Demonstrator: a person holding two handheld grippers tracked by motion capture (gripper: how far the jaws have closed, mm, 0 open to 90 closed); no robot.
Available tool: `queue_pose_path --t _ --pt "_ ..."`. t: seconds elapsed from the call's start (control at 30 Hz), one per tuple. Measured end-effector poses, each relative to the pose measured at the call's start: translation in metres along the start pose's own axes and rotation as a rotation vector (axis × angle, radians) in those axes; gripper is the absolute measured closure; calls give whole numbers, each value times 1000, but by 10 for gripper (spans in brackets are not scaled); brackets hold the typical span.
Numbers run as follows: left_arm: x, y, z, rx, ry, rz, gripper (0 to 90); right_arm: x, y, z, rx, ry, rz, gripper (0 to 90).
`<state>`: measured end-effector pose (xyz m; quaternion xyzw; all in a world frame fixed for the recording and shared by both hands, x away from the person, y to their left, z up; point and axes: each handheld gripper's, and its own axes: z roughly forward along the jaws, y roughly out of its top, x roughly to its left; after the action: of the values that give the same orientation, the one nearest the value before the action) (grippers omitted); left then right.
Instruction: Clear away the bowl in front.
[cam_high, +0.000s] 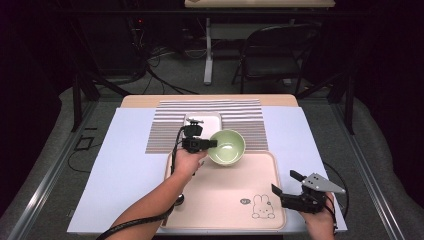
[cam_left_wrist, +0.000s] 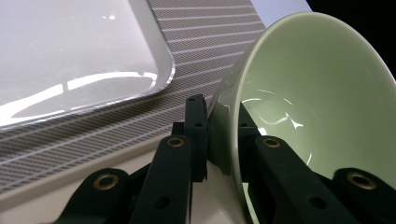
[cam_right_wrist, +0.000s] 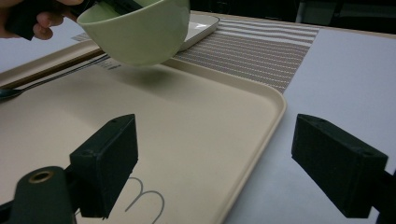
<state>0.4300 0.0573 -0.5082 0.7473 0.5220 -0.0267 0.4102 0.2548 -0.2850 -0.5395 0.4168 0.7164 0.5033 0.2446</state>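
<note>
The left gripper (cam_high: 214, 143) has its jaws clamped on the near-left rim of the green bowl (cam_high: 227, 146), one jaw inside and one outside, holding it tilted and lifted clear above the far edge of the beige tray (cam_high: 225, 200), just near of the white dish (cam_high: 210, 120) on the striped mat (cam_high: 240, 117). A spoon (cam_right_wrist: 9, 92) lies at the tray's left side. At the near right, the right gripper (cam_high: 284, 183) hovers over the tray's right edge with its jaws wide apart and nothing between them.

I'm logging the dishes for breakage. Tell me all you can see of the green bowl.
The green bowl is pale green, glossy, ceramic-looking, round with a plain rim and empty inside. The left gripper has its jaws shut on the rim wall, one jaw inside, one outside. In the right gripper view it hangs tilted, lifted clear above the far edge of the beige tray. No chips show.
</note>
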Motion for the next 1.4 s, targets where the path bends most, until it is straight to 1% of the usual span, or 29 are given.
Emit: queue_pose_path --t 0.27,0.37,0.43,0.6,0.7,0.77,0.9,1.1,1.17,1.23,1.3,1.4 --pt "-23 -10 15 52 -42 49 821 1 0 0 1 3 -8 141" --pt "-31 -14 21 69 -58 58 822 2 0 0 1 5 -9 141" --pt "-35 -17 25 82 -64 70 822 2 1 0 0 6 -13 141" --pt "-45 -24 33 104 -82 84 822 2 1 0 -3 7 -15 141" --pt "-49 -27 36 111 -91 86 822 2 1 -1 -3 7 -16 141" --pt "-52 -29 38 115 -92 96 821 3 1 -1 -3 8 -16 141" --pt "-56 -32 41 119 -94 103 819 3 1 0 -1 8 -16 141" --pt "-60 -35 48 124 -94 95 815 3 1 0 -1 9 -17 141" --pt "-61 -37 50 129 -95 99 811 3 1 0 -1 9 -17 141" --pt "-61 -37 51 125 -101 96 809 3 1 0 -2 10 -18 141" --pt "-62 -36 51 130 -100 104 809 3 1 0 0 11 -18 141" --pt "-64 -36 53 128 -98 99 807 3 1 0 -1 12 -18 141"
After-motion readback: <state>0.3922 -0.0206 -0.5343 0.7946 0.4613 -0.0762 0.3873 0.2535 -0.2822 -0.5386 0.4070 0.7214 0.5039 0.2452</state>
